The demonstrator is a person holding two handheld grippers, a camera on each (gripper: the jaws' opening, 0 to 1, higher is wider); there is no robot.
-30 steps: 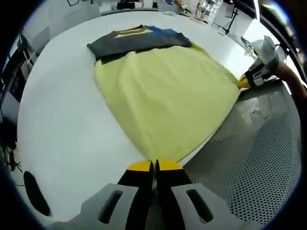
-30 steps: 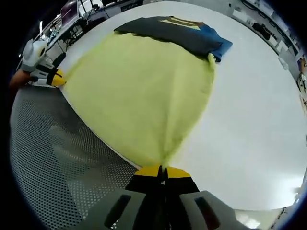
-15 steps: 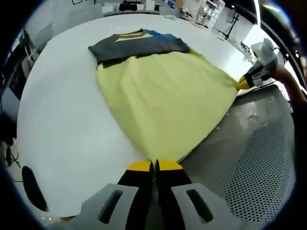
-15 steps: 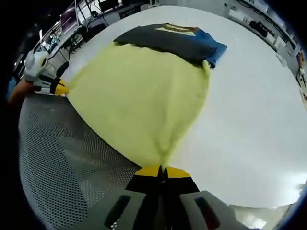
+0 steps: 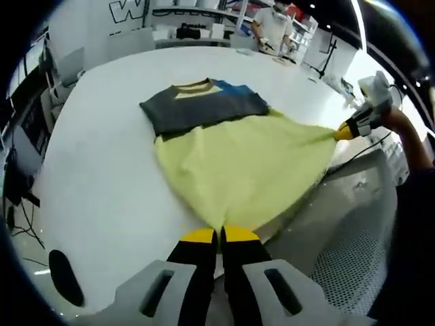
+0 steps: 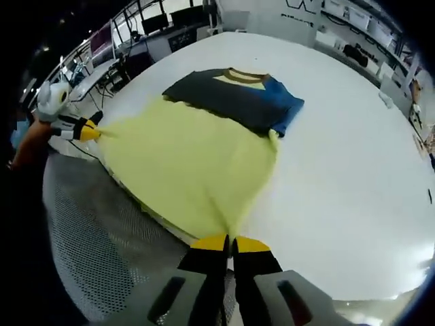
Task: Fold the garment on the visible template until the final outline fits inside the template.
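Garment (image 5: 238, 163) on white table (image 5: 102, 176)

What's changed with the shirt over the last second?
Both grippers, left and right, have lifted and pulled back, raising the shirt's yellow hem off the table, so it now hangs stretched between them. Neither let go. The dark collar end still lies flat where it was.

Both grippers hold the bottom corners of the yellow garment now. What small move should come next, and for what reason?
Probably carry both corners forward over the shirt toward the dark collar end. The left gripper and right gripper are each shut on a hem corner of the garment, its yellow part is lifted and stretched past the white table edge, and no fold lies yet.
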